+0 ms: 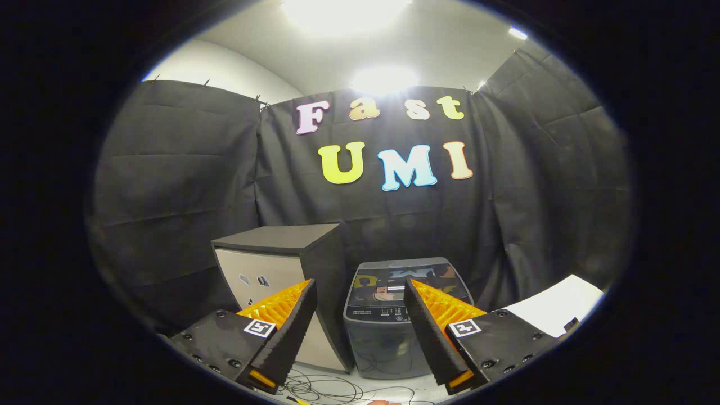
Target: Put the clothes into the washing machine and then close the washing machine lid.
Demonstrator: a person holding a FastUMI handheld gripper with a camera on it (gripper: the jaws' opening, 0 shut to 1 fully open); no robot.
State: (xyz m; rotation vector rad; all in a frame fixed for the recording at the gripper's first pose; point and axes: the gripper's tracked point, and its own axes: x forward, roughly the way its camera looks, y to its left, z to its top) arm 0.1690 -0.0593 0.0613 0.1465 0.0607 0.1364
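Note:
A grey top-loading washing machine (388,332) stands on the floor against the black cloth wall, some way beyond my fingers. Its dark glossy lid (408,281) lies flat and closed, with a control strip along its front edge. My gripper (360,289) is open, the two orange-and-black fingers spread wide with nothing between them. The left finger (289,323) overlaps the cabinet, and the right finger (436,323) overlaps the machine's right side. I see no clothes here.
A cabinet (270,270) with a dark top and pale front stands right beside the machine on its left. Black cables (332,388) lie tangled on the pale floor in front. A white flat surface (557,309) sits to the right, past the right finger.

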